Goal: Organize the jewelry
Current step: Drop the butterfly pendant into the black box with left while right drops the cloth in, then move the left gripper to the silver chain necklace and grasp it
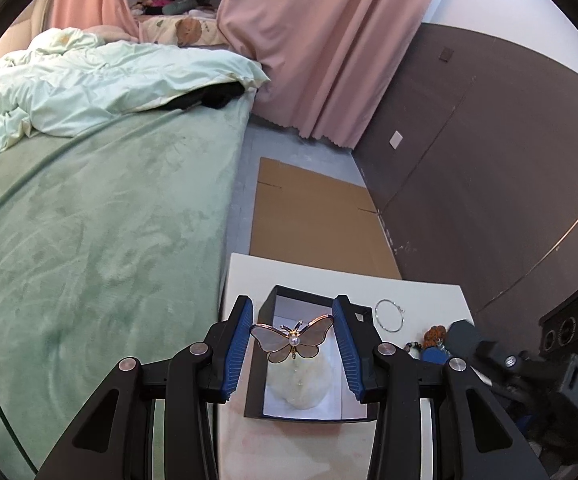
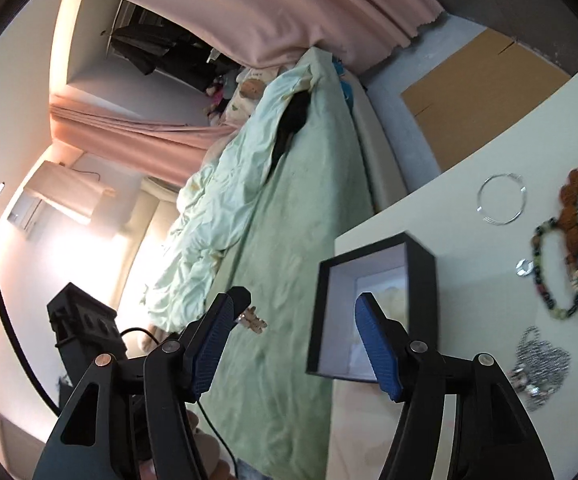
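Only the left wrist view shows the butterfly brooch [image 1: 292, 339] pinched by its wingtips between the left gripper [image 1: 293, 312] fingers above the open black box [image 1: 267, 312] on the counter [image 1: 429, 300], while the right gripper [image 2: 303, 300] hangs wide open and empty beside that box [image 2: 423, 276].

Soft daylight, fisheye warp, window glare.

The left gripper [image 1: 293, 334] has its jaws partly closed, the blue pads [image 1: 236, 350] pinching a butterfly brooch [image 1: 292, 338] by its wingtips. The right gripper [image 2: 301, 320] has its jaws spread wide with nothing between them, tilted sideways.
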The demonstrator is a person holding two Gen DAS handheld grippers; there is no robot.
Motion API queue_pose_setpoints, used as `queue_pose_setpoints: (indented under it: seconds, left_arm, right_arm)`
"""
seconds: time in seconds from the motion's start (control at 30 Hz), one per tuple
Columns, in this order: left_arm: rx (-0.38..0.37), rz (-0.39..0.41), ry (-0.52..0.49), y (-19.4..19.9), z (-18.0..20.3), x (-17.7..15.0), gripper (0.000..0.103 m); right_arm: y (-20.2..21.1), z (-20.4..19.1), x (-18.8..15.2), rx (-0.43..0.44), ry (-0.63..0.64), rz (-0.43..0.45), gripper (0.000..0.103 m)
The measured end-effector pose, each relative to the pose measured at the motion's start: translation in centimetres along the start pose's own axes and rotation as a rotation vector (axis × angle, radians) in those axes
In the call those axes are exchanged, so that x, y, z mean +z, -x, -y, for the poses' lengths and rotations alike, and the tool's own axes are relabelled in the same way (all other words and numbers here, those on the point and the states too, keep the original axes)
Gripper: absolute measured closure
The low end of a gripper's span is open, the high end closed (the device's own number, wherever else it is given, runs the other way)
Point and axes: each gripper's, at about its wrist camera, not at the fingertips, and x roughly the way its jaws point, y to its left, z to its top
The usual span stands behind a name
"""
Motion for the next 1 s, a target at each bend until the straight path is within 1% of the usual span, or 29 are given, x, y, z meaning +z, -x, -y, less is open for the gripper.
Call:
queue_pose_setpoints:
  seconds: [0.33,0.4,0.43,0.5,0.57,0.63,0.77,1.0]
  left_arm:
    - [-0.008,-0.057,-0.064,-1.9,2.9,-1.2,0.060]
    - [-0.008,-0.078,-0.071,-2.4,3.3,-1.5,0.057]
    - [-0.007,-0.088,-0.069,-2.7,3.4,-1.5,0.052]
    - [-0.005,-0.103,-0.053,-3.1,3.3,-1.7,0.026]
    - [0.002,-0.091,-0.028,-2.9,3.1,-1.9,0.016]
    - [0.004,-0.083,-0.012,-2.5,2.8,-2.0,0.015]
    - [0.004,-0.089,-0.014,-2.3,3.2,-2.5,0.015]
    - [-0.007,-0.088,-0.083,-1.6,5.1,-3.7,0.015]
  right_arm:
    - [3.8,2.2,0.1,-0.099,-0.028,0.016,0.039]
    - [4.5,2.5,0.1,-0.107,-0.030,0.021,0.039]
    - [4.8,2.5,0.2,-0.109,-0.032,0.025,0.039]
    - [5.5,2.8,0.2,-0.112,-0.036,0.035,0.039]
    - [6.6,3.0,0.3,-0.112,-0.040,0.047,0.039]
    - [7.6,3.3,0.4,-0.118,-0.042,0.062,0.039]
    - [9.5,3.7,0.7,-0.149,-0.044,0.097,0.039]
    - [12.3,5.1,0.7,-0.222,-0.070,0.144,0.039]
